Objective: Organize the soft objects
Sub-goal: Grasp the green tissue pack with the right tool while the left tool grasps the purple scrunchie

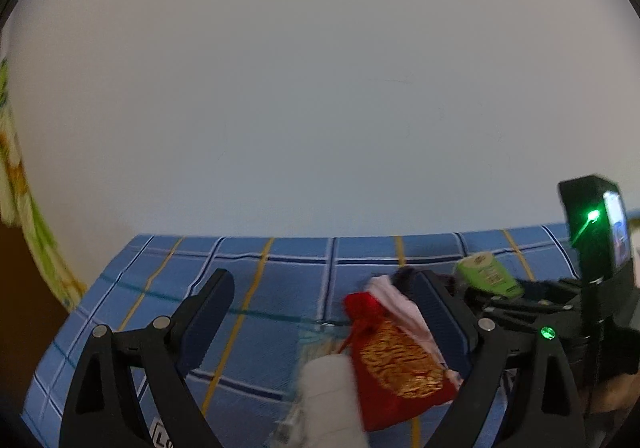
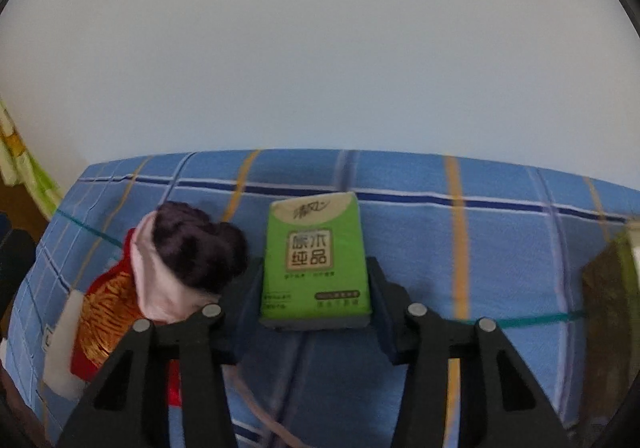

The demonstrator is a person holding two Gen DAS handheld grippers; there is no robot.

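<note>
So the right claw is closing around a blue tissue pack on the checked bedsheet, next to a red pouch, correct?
Not quite: the tissue pack is green, not blue, as the right wrist view shows. The rest holds: it sits between the right claw's fingers on the checked bedsheet, with the red pouch nearby.

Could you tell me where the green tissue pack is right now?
In the right wrist view the tissue pack lies centre on the blue checked sheet, between the right tongs, just right of the dark-and-pink cloth bundle.
</note>
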